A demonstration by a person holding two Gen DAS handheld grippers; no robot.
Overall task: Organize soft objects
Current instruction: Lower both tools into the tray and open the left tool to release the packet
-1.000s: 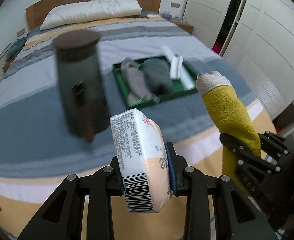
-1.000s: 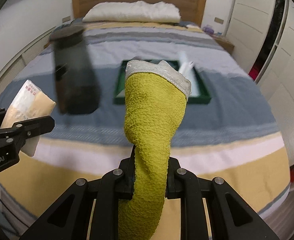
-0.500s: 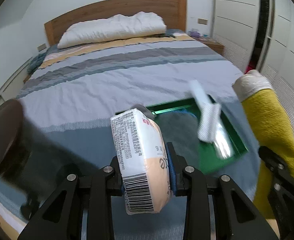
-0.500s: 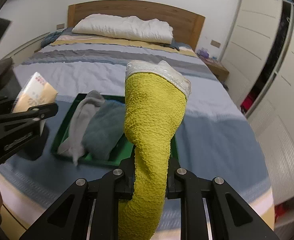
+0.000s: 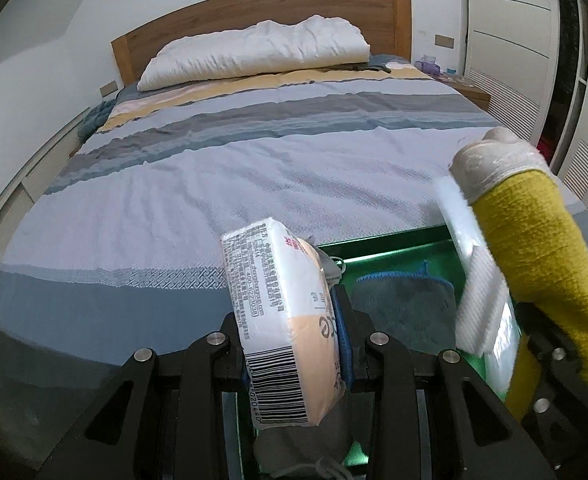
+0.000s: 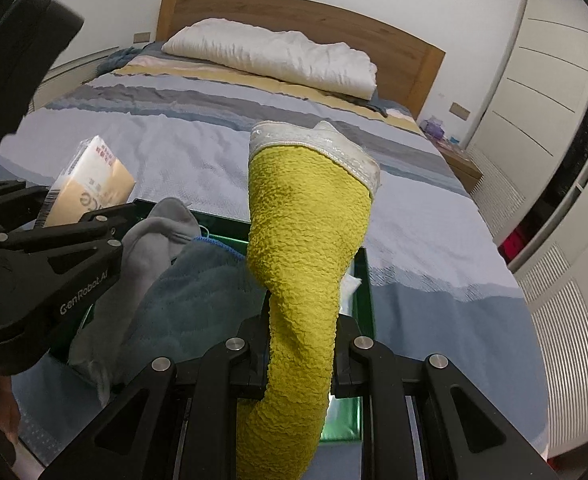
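My left gripper [image 5: 294,344] is shut on a white and peach tissue pack [image 5: 281,320], which stands on edge between the pads. My right gripper [image 6: 302,340] is shut on a yellow sock [image 6: 306,248] with a white cuff, and the sock sticks up past the fingertips. Both hang over a green tray [image 6: 364,292] on the bed. In the tray lie a light grey cloth [image 6: 153,236], a blue-grey towel [image 6: 197,300] and a white roll [image 5: 478,296]. The left gripper [image 6: 93,224] with its pack shows at the left of the right wrist view.
The tray [image 5: 378,246] lies on a striped bedspread [image 5: 253,168]. A white pillow [image 5: 253,52] rests against the wooden headboard [image 6: 334,24]. White wardrobe doors [image 6: 542,80] stand along the right. A dark blurred object [image 6: 17,64] looms at the upper left of the right wrist view.
Both grippers have moved forward over the bed and down toward the green tray, which is now right under them. The dark cylinder has slid out of the left wrist view.
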